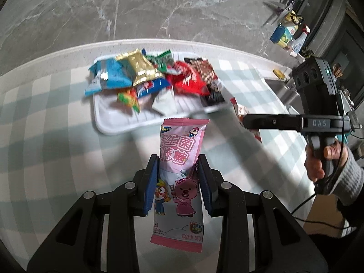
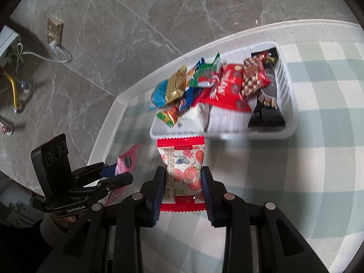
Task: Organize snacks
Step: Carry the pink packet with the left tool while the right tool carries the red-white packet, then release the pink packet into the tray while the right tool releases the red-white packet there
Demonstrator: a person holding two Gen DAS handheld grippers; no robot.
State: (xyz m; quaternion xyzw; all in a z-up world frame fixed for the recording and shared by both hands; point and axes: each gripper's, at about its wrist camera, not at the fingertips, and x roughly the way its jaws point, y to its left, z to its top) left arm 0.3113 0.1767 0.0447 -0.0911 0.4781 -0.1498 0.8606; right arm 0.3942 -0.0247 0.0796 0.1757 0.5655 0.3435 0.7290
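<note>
Left gripper: its blue-padded fingers are clamped on both long edges of a tall pink plastic snack packet printed with cartoon animals; the packet hangs lengthwise between them, above the worktop.
Right gripper: its fingers pinch a white packet with a strawberry print and red crimped ends, which is also off the worktop.
Pink packet, placement: its top end is just short of the near rim of the tray in the left wrist view.
Strawberry packet, placement: its upper red edge sits just below the tray's near wall in the right wrist view.
Tray: a shallow white ribbed plastic tray lies near the far edge of the worktop, already loaded.
Tray contents: a loose heap of snack packets, among them blue, gold, green, red and a brown checked one, with a black packet at one end.
Worktop: covered by a pale green and white checked cloth.
Person: a hand in a grey knitted cuff grips the right gripper's handle.
Background: grey marble-pattern floor beyond the worktop.
</note>
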